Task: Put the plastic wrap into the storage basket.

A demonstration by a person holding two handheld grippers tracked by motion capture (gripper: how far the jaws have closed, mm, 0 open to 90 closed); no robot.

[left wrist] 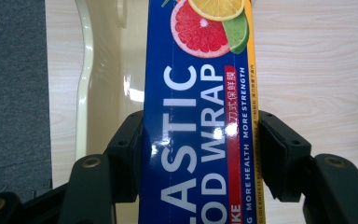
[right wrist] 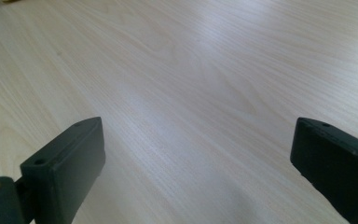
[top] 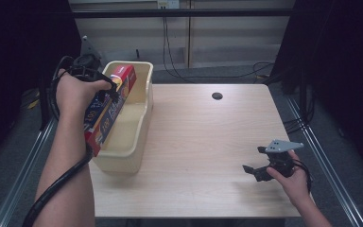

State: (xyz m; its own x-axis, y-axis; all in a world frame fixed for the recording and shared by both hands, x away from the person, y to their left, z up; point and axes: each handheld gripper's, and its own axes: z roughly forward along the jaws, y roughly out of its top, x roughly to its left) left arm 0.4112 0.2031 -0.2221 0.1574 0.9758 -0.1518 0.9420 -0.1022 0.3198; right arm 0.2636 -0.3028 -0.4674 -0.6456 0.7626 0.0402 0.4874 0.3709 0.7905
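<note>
While clamped by left hand-held gripper (left wrist: 200,154) – long blue-red wrap box (left wrist: 198,116) | right hand-held gripper (right wrist: 196,168) – agape, empty

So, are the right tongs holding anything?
No, the right tongs stand wide open over the bare wooden table.

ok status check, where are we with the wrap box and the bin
Left gripper shut on plastic wrap box, box tilted over the cream bin. Right gripper open, empty, low over the table. Nothing in the way.
</note>
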